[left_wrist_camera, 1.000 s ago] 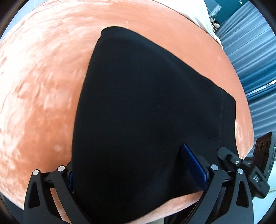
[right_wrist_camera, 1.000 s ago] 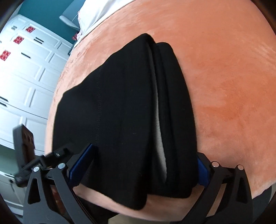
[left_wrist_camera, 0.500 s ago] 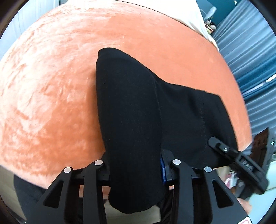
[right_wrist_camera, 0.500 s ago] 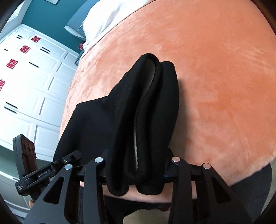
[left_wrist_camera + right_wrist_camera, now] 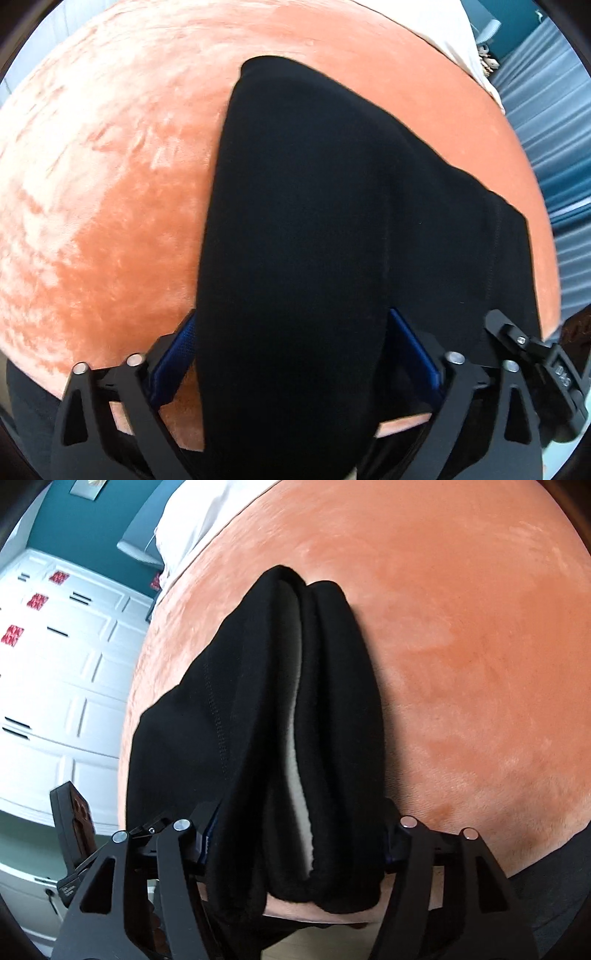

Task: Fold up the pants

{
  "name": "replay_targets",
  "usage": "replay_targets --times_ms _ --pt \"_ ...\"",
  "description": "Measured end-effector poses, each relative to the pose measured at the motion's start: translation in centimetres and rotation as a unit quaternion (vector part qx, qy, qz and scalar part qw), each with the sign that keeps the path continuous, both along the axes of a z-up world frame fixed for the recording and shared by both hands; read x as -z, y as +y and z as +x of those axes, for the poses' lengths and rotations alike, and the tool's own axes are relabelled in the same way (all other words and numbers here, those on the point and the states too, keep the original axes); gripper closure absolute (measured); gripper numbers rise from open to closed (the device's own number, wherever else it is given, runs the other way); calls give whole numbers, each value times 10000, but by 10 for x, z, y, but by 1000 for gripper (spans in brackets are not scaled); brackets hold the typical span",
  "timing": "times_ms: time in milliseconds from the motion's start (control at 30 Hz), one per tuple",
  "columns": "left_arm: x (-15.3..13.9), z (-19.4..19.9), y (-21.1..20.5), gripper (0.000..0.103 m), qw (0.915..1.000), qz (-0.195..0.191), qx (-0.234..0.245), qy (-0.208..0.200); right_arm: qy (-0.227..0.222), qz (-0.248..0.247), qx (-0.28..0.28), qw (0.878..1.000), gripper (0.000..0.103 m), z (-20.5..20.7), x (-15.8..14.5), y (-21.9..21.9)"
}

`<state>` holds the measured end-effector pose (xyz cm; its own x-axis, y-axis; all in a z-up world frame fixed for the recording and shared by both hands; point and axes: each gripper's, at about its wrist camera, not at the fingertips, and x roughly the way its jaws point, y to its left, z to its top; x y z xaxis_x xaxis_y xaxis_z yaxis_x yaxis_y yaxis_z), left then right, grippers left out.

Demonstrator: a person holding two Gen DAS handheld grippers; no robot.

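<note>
Pants: your black pants [image 5: 314, 229] lie on the orange plush bed cover [image 5: 103, 177], their near end hanging over the near edge; in the right wrist view the pants [image 5: 258, 720] show as two thick folds with a pale lining between them.
Left hand-held gripper: your left hand-held gripper [image 5: 291, 354] has its jaws opening, fairly wide, and a thick fold of the pants runs between the blue pads [image 5: 173, 354]; the left pad stands just off the cloth.
Right hand-held gripper: your right hand-held gripper [image 5: 295, 845] has its jaws opening, about half wide, with both folds bunched between the fingers [image 5: 207, 842]; you cannot tell if the pads still press the cloth.
Bed cover: it fills most of both views, with a white sheet [image 5: 199, 524] at its far end.
Room: white panelled cupboard doors [image 5: 55, 686] stand left of the bed, and blue-grey curtains [image 5: 546, 122] hang on the right.
</note>
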<state>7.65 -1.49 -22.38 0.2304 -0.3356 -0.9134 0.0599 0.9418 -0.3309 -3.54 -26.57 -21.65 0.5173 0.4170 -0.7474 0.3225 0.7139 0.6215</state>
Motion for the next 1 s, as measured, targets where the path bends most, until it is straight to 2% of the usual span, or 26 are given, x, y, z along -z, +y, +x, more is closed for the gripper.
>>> replay_targets --times_ms 67,167,267,433,533,733,900,1000 --pt "-12 -1 1 53 9997 -210 88 62 -48 28 -34 10000 59 -2 -7 2" --pt "-28 -7 17 65 9982 -558 74 207 -169 110 -60 9998 66 -7 -25 3" --pt "-43 -13 31 67 9945 -972 17 397 -310 158 -127 9993 67 -14 -45 7" --pt "-81 -37 33 68 9930 -1148 157 214 -536 77 -388 9978 67 -32 -79 16" --pt "-98 -49 35 68 9930 -1165 188 66 -599 -116 -605 9963 68 -47 -97 23" --pt "-136 -58 24 68 9949 -829 450 -345 -856 -353 -952 9911 68 -67 -136 40" --pt "-171 -61 29 68 9917 -909 511 -753 -1222 -434 -1021 9863 68 -68 -174 41" --pt "-201 -49 27 68 9868 -1059 521 -1111 -1532 -439 -960 9825 68 -61 -200 37"
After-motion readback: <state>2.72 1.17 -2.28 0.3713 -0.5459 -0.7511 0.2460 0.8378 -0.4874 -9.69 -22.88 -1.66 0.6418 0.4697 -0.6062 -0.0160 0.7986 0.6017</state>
